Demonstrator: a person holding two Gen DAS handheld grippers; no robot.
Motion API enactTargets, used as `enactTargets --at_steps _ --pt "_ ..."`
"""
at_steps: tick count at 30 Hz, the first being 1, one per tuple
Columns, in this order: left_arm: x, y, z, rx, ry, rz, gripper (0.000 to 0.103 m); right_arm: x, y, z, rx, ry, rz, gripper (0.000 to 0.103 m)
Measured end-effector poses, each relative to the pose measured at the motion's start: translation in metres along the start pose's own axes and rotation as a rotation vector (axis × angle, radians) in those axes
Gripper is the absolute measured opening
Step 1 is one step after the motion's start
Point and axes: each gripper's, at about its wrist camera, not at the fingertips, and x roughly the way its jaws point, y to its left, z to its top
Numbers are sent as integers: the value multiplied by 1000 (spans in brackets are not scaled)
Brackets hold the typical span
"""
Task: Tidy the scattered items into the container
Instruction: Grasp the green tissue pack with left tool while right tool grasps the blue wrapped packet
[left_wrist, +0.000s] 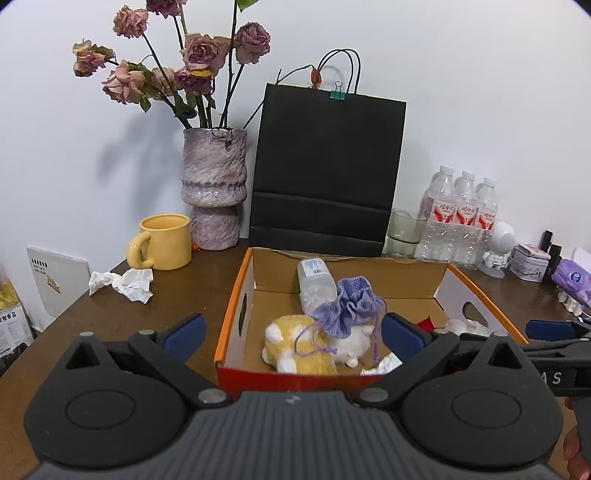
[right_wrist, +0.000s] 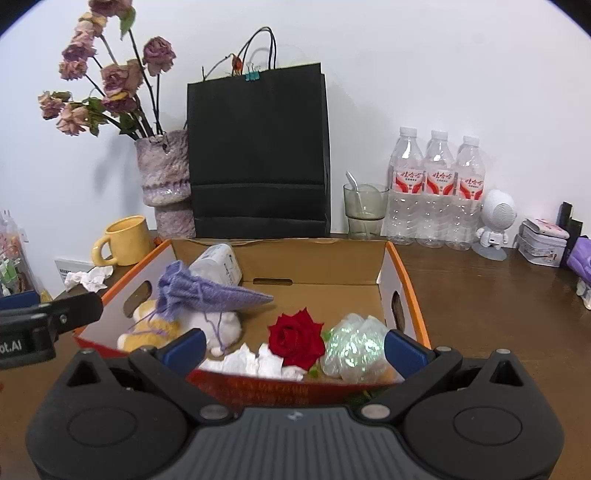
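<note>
Landmark: the orange-rimmed cardboard box (left_wrist: 236, 295), open-topped, on the brown table (left_wrist: 177, 295). All places below are given relative to it.

Inside the box, left half: a yellow-and-white plush toy (left_wrist: 295, 347) lies against the near wall; a purple knitted drawstring pouch (left_wrist: 349, 310) rests on top of it; a clear plastic bottle (left_wrist: 314, 282) lies on its side toward the back wall, touching the pouch.

Inside the box, right half: a red rose (right_wrist: 295, 338) near the front wall, white crumpled tissue (right_wrist: 255, 363) just left of it, and a crinkled iridescent wrapper bundle (right_wrist: 356, 349) just right of it.

Outside the box, left: one crumpled white paper (left_wrist: 123, 284) on the table, well apart from the box wall, just in front of the yellow mug (left_wrist: 164, 242).

Left gripper (left_wrist: 293, 330): jaws wide, nothing between them; held over the box's near edge, left half.

Right gripper (right_wrist: 293, 347): jaws wide, empty; held over the box's near edge, right half.

Behind the box: a vase of dried roses (left_wrist: 214, 192), a black paper bag (left_wrist: 325, 173), a glass (right_wrist: 364, 212), a pack of water bottles (right_wrist: 436, 192). To the right: a small white figure (right_wrist: 495, 225) and tins (right_wrist: 541, 242). They look like standing furnishings, not clutter.

Progress, my judgement: mostly done. Six items sit in the box.

Remaining, my judgement: the crumpled paper to the left looks like the one loose item. It lies on the left gripper's side.

Uncertain: whether the purple packet (left_wrist: 570, 278) at the far right counts as scattered; I cannot tell.
</note>
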Motion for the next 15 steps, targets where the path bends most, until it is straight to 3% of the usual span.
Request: enactTargets --at_steps 15 --pt "-34 13 -38 -32 20 -29 103 -49 5 -56 -43 -57 -47 103"
